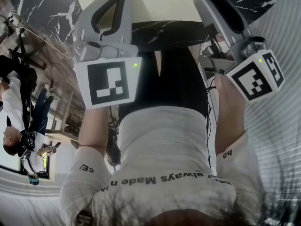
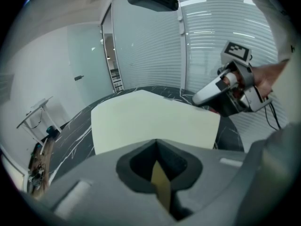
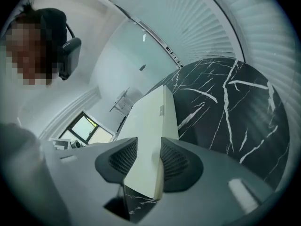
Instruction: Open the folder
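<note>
Black, white-veined marble table [image 3: 225, 102] under the cream folder [image 3: 150, 121]; ribbed white blinds [image 3: 244, 27] behind it; left gripper [image 2: 157, 149] and right gripper [image 3: 143, 159] each clamp its edge.

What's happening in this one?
A person works a cream folder on a black marble table with two handheld grippers. The right gripper has its jaws around the folder's thick edge, pads against it. The left gripper is shut on a thin tan strip, seemingly the folder's. The folder looks not yet opened.
</note>
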Demonstrator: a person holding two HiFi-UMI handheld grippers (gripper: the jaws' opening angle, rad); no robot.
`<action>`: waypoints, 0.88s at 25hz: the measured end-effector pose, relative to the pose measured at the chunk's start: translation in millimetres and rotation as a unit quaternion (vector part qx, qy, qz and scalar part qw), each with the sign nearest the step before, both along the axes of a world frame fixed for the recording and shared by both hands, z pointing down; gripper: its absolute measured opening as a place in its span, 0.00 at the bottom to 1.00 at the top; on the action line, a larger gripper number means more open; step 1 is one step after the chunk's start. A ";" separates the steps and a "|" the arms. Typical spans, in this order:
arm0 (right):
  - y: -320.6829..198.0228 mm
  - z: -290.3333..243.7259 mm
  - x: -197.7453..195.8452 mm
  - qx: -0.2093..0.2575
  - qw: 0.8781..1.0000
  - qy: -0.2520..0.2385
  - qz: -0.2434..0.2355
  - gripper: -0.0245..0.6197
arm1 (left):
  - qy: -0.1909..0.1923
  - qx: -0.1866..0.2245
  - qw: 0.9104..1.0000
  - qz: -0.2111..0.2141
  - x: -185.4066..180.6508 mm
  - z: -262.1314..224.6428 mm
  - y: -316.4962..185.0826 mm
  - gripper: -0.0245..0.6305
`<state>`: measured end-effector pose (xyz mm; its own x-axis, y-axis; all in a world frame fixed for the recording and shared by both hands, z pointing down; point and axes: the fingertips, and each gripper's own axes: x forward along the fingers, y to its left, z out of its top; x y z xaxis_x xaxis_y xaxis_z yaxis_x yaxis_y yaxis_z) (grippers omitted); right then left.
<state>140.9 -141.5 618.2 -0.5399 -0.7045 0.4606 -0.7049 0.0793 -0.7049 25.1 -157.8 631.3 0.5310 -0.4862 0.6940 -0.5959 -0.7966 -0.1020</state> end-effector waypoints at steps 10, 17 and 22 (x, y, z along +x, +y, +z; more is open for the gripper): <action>-3.5 -14.7 1.0 0.007 0.999 -0.033 0.000 0.22 | -0.005 -0.015 1.000 -0.001 1.6 2.2 -1.7 0.04; -5.2 -25.9 -0.8 0.015 0.999 -0.049 -0.004 0.22 | -0.010 -0.024 1.000 -0.002 1.8 4.1 -1.4 0.04; -6.3 -29.9 -2.6 0.018 0.999 -0.050 -0.005 0.20 | -0.012 -0.023 1.000 -0.002 1.4 4.8 -1.6 0.04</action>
